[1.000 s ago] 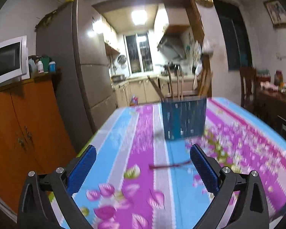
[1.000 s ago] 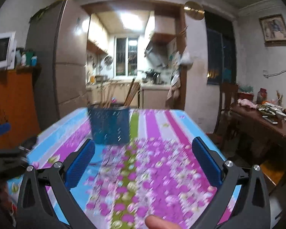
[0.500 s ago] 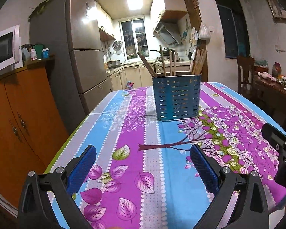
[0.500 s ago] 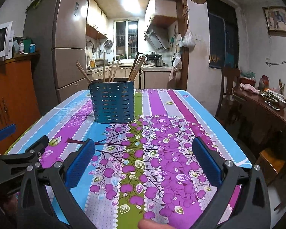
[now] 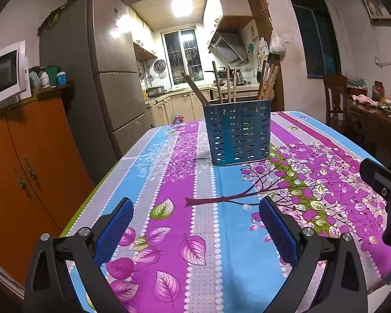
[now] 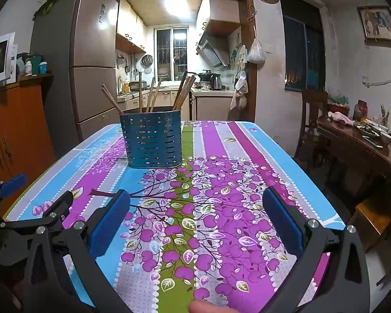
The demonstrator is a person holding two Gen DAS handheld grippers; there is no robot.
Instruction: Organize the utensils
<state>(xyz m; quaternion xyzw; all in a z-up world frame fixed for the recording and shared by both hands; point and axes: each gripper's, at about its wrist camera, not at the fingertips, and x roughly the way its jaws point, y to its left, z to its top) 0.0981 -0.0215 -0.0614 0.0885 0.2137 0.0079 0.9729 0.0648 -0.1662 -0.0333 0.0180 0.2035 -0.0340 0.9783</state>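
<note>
A blue slotted utensil holder [image 5: 238, 131] stands upright on the flowered tablecloth, and it also shows in the right wrist view [image 6: 151, 140]. Several wooden chopsticks [image 5: 217, 83] stick up out of it, also seen in the right wrist view [image 6: 185, 88]. My left gripper [image 5: 195, 221] is open and empty, low over the near part of the table, well short of the holder. My right gripper [image 6: 195, 215] is open and empty, also short of the holder. The left gripper shows at the left edge of the right wrist view [image 6: 39, 208].
The table [image 5: 169, 182] has its left edge beside an orange cabinet [image 5: 26, 169] and a fridge [image 5: 101, 78]. A dark wooden side table [image 6: 365, 146] with dishes and a chair [image 6: 312, 114] stand to the right. A kitchen lies behind.
Both views have steadied after a blurred swing. Both grippers have drawn slightly nearer the holder and stay open. The right gripper's body has come into the left view's right edge.
</note>
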